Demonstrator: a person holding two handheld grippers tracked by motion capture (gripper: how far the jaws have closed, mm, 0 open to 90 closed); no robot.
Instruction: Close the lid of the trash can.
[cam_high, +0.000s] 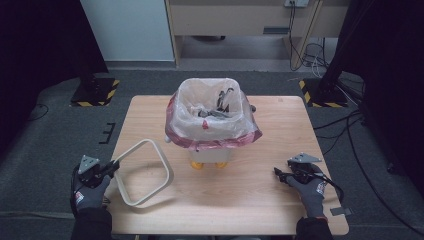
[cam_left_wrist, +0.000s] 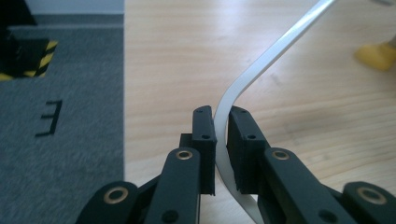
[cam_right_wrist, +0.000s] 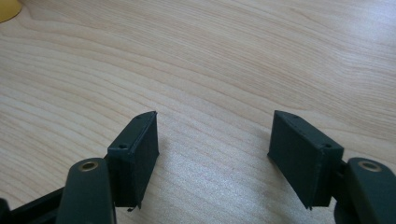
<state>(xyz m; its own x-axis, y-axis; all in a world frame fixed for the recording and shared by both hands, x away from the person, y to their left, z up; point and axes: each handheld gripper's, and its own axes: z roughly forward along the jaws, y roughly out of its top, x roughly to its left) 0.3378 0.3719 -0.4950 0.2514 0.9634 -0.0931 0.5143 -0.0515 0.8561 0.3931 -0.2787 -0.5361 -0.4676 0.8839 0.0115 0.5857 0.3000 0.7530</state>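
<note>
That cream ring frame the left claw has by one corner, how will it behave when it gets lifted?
The ring frame probably stays stiff: it keeps its rounded-square shape though tilted off the table. It looks light, being a thin open band. Held edge-on at one corner by the left claw, its smooth band may pivot or slip between the pads.

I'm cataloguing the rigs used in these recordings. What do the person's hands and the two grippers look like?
The person wears grey knit gloves with a red-and-white mark near the cuff and dark sleeves. The left gripper and right gripper are black, each topped by a grey three-cornered plate. A black cable trails from the right one. Up close, the jaws are black linkages with brass-coloured pivot pins, ending in flat black rectangular pads.
</note>
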